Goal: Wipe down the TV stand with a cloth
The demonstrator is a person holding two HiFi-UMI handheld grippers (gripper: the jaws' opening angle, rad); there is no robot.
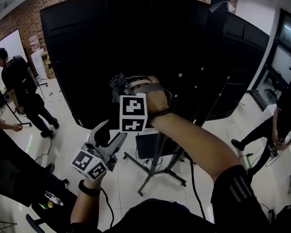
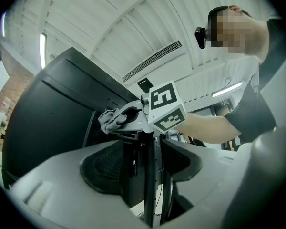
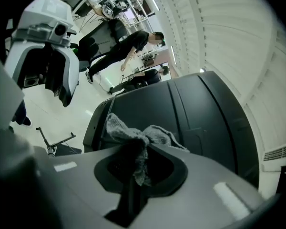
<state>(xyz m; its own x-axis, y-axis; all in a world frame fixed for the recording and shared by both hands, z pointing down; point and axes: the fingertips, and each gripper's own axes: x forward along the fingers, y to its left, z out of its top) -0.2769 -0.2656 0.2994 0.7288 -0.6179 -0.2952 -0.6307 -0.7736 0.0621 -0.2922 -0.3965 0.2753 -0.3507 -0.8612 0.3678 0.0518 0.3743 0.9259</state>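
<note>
Big black TV [image 1: 111, 42], rear panel facing the wearer, fills the middle of the room. It is mounted on a dark metal TV stand [image 2: 150, 185] with splayed legs on the white tiled floor [image 1: 68, 130].

Bystander in black [image 1: 22, 91] at far left; another person [image 1: 276, 125] bent over at far right, both well apart from the TV.

Right tongs [image 1: 126, 87] raised high, clamped tight on a crumpled grey cloth [image 3: 133, 137]. The cloth bunches out past the tips, up against the TV's back panel near its middle, above the stand.

Left tongs [image 1: 109, 137] held lower, tilted upward, jaws apart and gripping nothing; the stand's upright shows through the gap, farther off.
</note>
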